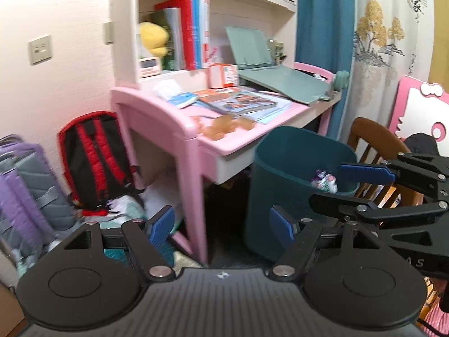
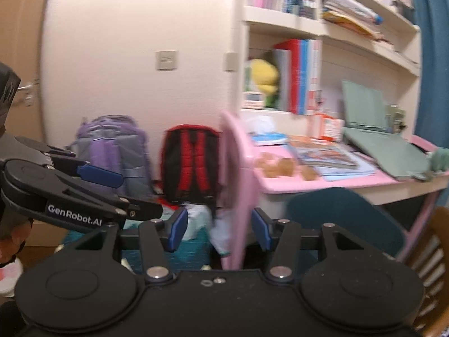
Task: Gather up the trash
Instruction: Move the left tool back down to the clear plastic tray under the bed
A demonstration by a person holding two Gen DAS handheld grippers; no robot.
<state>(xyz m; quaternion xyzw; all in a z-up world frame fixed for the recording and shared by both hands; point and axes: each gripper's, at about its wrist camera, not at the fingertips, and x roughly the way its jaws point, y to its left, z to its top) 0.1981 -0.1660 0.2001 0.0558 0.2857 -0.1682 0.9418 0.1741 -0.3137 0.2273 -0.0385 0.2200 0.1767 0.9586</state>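
Observation:
A dark teal waste bin (image 1: 294, 196) stands on the floor in front of the pink desk (image 1: 247, 143), with crumpled purple-and-white trash (image 1: 324, 181) inside. Brown crumpled wrappers (image 1: 224, 126) lie on the desk near its front edge. My left gripper (image 1: 221, 224) is open and holds nothing; it is low and in front of the desk leg. My right gripper (image 1: 328, 186) reaches in from the right over the bin's rim. In the right wrist view that right gripper (image 2: 219, 230) is open and empty. The left gripper (image 2: 126, 193), bin (image 2: 345, 219) and wrappers (image 2: 280, 165) also appear there.
Books (image 1: 241, 102), a tissue pack (image 1: 179, 95) and a green book stand (image 1: 275, 67) lie on the desk under shelves. A red-and-black backpack (image 1: 95, 157) and a purple one (image 1: 25, 185) lean on the wall at left. A wooden chair (image 1: 373, 146) stands right of the bin.

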